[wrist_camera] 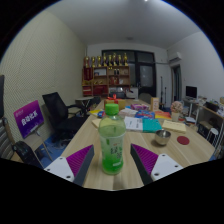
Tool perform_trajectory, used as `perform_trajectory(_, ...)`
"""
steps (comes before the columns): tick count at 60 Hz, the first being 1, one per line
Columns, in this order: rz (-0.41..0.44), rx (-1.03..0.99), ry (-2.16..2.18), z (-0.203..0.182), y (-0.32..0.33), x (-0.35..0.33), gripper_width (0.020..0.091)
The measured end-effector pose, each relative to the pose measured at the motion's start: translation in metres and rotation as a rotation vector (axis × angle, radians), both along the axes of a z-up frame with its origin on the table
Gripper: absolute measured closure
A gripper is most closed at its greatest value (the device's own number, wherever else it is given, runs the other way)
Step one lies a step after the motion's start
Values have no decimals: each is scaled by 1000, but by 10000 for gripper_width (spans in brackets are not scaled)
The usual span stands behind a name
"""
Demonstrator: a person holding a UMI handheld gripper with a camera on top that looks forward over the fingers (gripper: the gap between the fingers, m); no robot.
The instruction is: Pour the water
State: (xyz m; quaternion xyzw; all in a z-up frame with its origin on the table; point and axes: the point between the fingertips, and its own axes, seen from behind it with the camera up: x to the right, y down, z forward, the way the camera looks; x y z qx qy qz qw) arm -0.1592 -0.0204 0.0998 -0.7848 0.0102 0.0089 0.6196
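Gripper view. A clear plastic bottle with a green label and a green cap stands upright at lower centre of the frame, on a long wooden table. The gripper shows at the bottom of the frame, its two fingers spread wide; the left pad and the right pad, both magenta, lie on either side of the bottle's lower half. A strip of table shows between each pad and the bottle, so the fingers appear to hold nothing and the bottle rests on its own base between them, though the view is too coarse to be sure of the gap.

Right of the bottle, at mid frame, sits a small metal bowl, and further right a round red coaster. Beyond the bottle, toward frame centre, coloured papers and boxes are scattered over the table. At left of frame a black office chair stands by the table, with a purple sign beyond it. At upper centre a wooden shelf lines the far wall.
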Motion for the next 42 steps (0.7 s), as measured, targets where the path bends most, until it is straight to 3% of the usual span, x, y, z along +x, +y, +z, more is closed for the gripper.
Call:
perform_trajectory(16, 153, 67, 38, -8, 72, -16, 272)
perform_trajectory(20, 154, 35, 14, -18, 82, -16, 586)
perform_trajectory(30, 173, 80, -26, -23, 89, -13, 596)
perform_trajectory(42, 201, 38, 11, -25, 88, -12, 668)
